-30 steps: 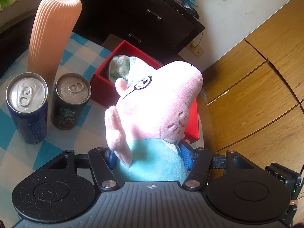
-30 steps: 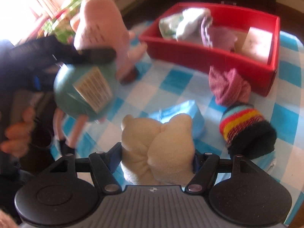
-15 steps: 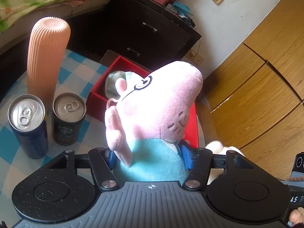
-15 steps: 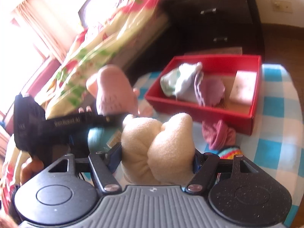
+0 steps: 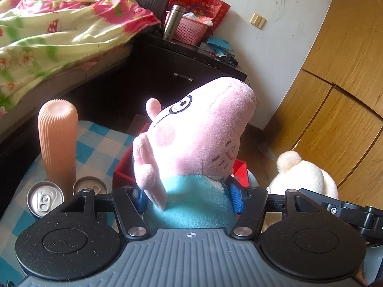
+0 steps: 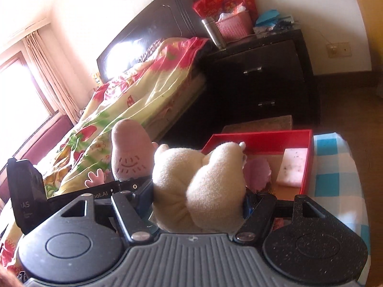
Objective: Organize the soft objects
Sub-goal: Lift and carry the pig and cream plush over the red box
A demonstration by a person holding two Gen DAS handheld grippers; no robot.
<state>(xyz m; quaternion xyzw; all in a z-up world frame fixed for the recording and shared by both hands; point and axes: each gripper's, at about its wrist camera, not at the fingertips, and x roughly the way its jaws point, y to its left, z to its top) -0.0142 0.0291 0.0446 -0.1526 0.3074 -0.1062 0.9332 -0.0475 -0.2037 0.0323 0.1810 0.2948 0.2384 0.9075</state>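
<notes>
My left gripper (image 5: pixel 189 197) is shut on a pink pig plush (image 5: pixel 198 138) with a blue body, held above the table. My right gripper (image 6: pixel 198 199) is shut on a cream plush (image 6: pixel 198 179), also lifted; it shows at the right of the left wrist view (image 5: pixel 304 174). The pig's head also shows in the right wrist view (image 6: pixel 130 150). A red box (image 6: pixel 270 138) sits beyond on the checked table (image 6: pixel 335 167); it holds a pink soft item (image 6: pixel 258 173) and a pale sponge block (image 6: pixel 293 167). Only a corner of the box (image 5: pixel 240 169) shows behind the pig.
A tall ribbed peach vase (image 5: pixel 58 141) and two cans (image 5: pixel 45 199) (image 5: pixel 89 187) stand at the table's left. Beyond the table are a bed (image 6: pixel 134 102) and a dark nightstand (image 6: pixel 263 81) with a pink basket (image 6: pixel 233 27). Wooden cabinets (image 5: pixel 335 95) stand on the right.
Both grippers have risen well above the table with their plushes, and the views tilted up toward the bed and nightstand. The two grippers have come side by side.
</notes>
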